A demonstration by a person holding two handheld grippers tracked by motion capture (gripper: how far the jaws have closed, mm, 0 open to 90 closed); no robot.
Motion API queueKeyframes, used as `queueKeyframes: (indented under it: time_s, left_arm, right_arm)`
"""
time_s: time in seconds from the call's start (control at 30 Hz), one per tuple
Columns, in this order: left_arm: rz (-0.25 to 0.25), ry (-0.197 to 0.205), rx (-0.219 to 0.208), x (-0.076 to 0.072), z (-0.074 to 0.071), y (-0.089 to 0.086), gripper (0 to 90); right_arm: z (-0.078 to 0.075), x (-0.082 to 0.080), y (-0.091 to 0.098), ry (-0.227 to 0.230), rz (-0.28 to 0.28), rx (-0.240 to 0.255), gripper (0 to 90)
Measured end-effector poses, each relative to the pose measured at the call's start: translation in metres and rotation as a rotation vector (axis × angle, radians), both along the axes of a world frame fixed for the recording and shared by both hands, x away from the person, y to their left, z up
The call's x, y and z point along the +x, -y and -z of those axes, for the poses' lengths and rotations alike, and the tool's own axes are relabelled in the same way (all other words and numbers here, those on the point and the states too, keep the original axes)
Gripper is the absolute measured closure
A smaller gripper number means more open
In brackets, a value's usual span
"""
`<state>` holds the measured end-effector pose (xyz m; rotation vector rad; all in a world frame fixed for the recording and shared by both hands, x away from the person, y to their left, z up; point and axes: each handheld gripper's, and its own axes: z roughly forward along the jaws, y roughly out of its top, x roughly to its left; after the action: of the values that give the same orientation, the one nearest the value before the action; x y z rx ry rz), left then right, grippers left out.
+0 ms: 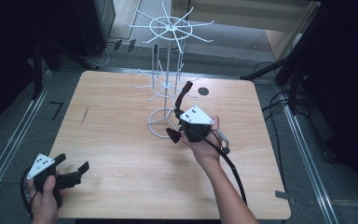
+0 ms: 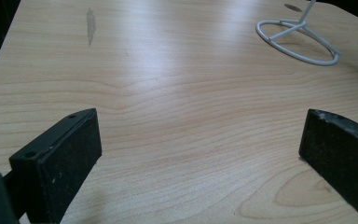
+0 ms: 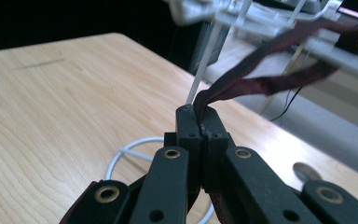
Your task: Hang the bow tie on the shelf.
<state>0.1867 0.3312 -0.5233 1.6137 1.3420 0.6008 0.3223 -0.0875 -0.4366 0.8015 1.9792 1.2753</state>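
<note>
Right gripper (image 3: 199, 122): I see its jaws clenched flat together on one dark red strap (image 3: 261, 77), pinched at the very tips.
Strap relative to the fingers: one end is caught between the two fingertips (image 3: 188, 122); from there it rises up and away as a folded loop, and a tail hangs below the gripper.
Strap relative to the rack: in the high view the strap (image 1: 183, 95) stands just beside the pole of the white wire rack (image 1: 168, 79), above the rack's ring base; whether it touches a wire arm I cannot tell.
Left gripper (image 1: 72, 169): released, jaws wide apart with bare wood between them, well apart from the rack, near the table's front corner.
Rack base: from the left gripper view, the ring base (image 2: 298, 44) lies far beyond the open jaws.
Table (image 1: 116, 154): one wooden top, bearing the rack.
Count: one strap, one rack, two grippers, two hands.
</note>
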Motion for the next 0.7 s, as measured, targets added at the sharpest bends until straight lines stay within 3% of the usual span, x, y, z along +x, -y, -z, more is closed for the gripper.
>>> queueKeyframes:
  time_s: [0.3, 0.47, 0.6, 0.7]
  left_arm:
    - [0.001, -0.002, -0.001, 0.000, 0.000, 0.000, 0.0]
    - [0.001, -0.002, -0.001, 0.000, 0.000, 0.000, 0.0]
    - [0.002, -0.002, 0.000, 0.000, 0.000, 0.000, 0.0]
    - [0.002, -0.003, 0.001, 0.000, 0.000, 0.000, 0.0]
  right_arm:
    - [0.031, 0.011, -0.001, -0.081, 0.020, -0.008, 88.8]
    - [0.045, 0.015, 0.005, -0.128, 0.035, -0.007, 79.4]
    - [0.048, 0.015, 0.015, -0.162, 0.050, 0.027, 58.1]
    - [0.045, 0.012, 0.022, -0.192, 0.068, 0.013, 44.2]
